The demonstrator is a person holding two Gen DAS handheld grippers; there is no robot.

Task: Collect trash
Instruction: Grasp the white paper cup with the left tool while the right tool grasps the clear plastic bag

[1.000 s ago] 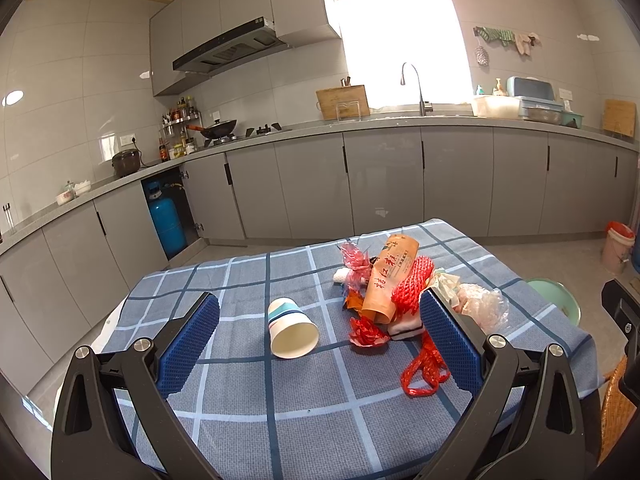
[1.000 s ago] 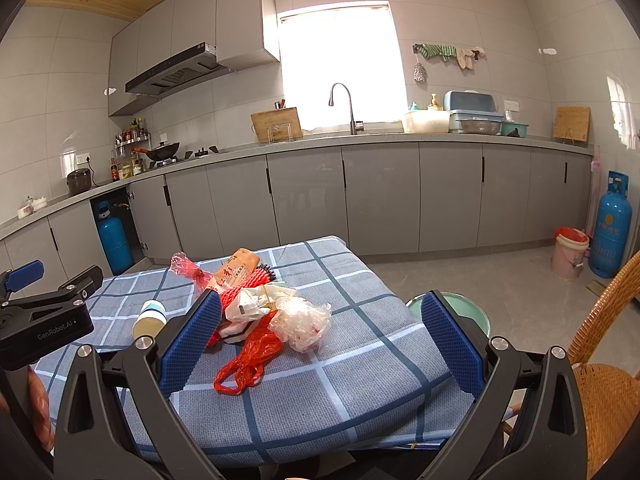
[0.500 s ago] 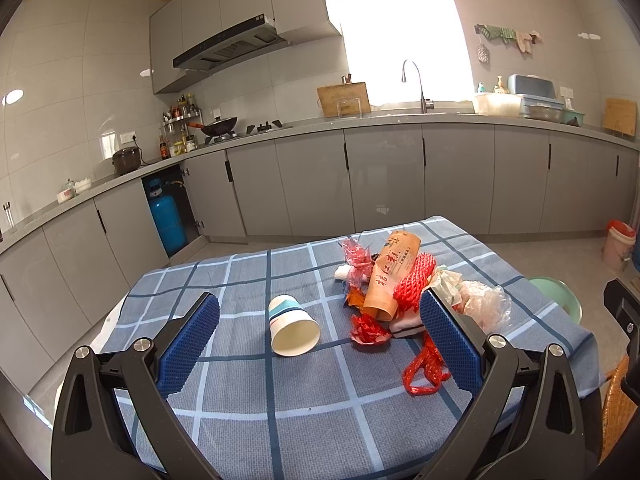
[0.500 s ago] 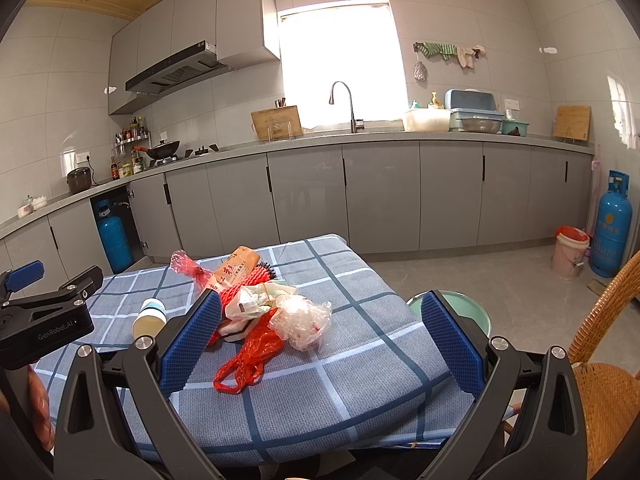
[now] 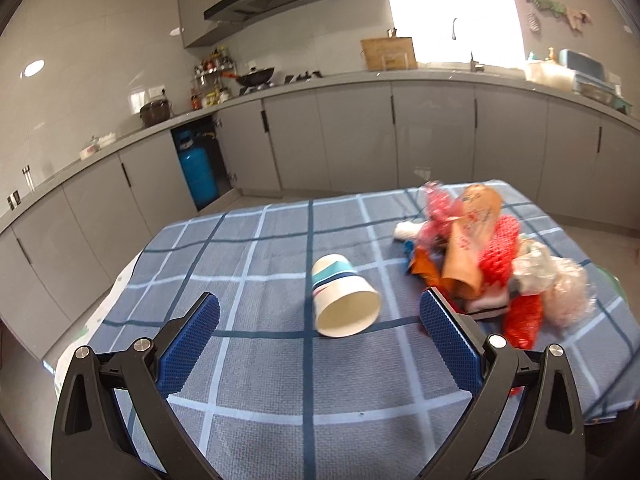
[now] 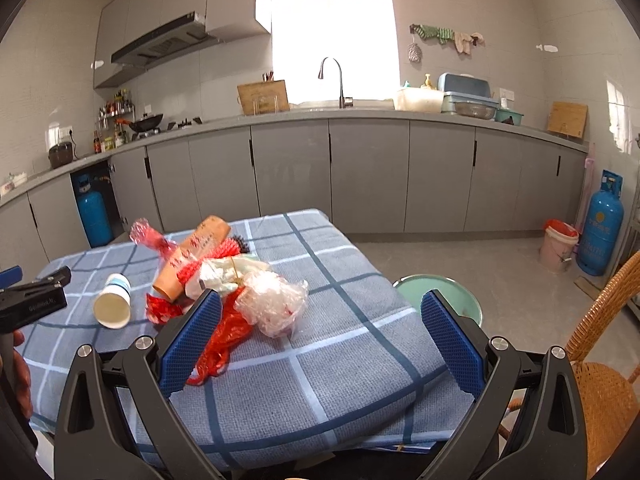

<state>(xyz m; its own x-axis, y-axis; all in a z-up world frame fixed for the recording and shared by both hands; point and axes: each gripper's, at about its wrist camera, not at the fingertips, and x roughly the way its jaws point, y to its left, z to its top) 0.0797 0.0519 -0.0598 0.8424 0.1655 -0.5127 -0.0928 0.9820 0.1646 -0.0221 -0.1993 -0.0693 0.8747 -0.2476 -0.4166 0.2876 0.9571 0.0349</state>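
Blue-padded fingers of the left gripper are spread wide over the table, holding nothing, and a paper cup lies on its side in the gap between them as the left wrist camera sees it, its open mouth turned toward the camera, its white wall banded in teal. Just to the right of that cup sits the heap of trash: a brown paper sleeve with red printed characters leaning across the top, red foam netting beside it, a crinkled red-and-clear wrapper at the far end, crumpled clear plastic at the near right, and a red plastic bag trailing toward the table edge. The right gripper is likewise wide open and empty, hovering over the near corner of the blue checked cloth; its left pad overlaps the edge of the heap in the right wrist view (whether it touches the red bag cannot be told). From that side the cup lies left of the heap, well apart from the right gripper, and the body of the left gripper shows at the far left edge with part of a hand below it. Beyond the table's right edge a pale green round stool stands on the floor, with a wicker chair nearer the camera.
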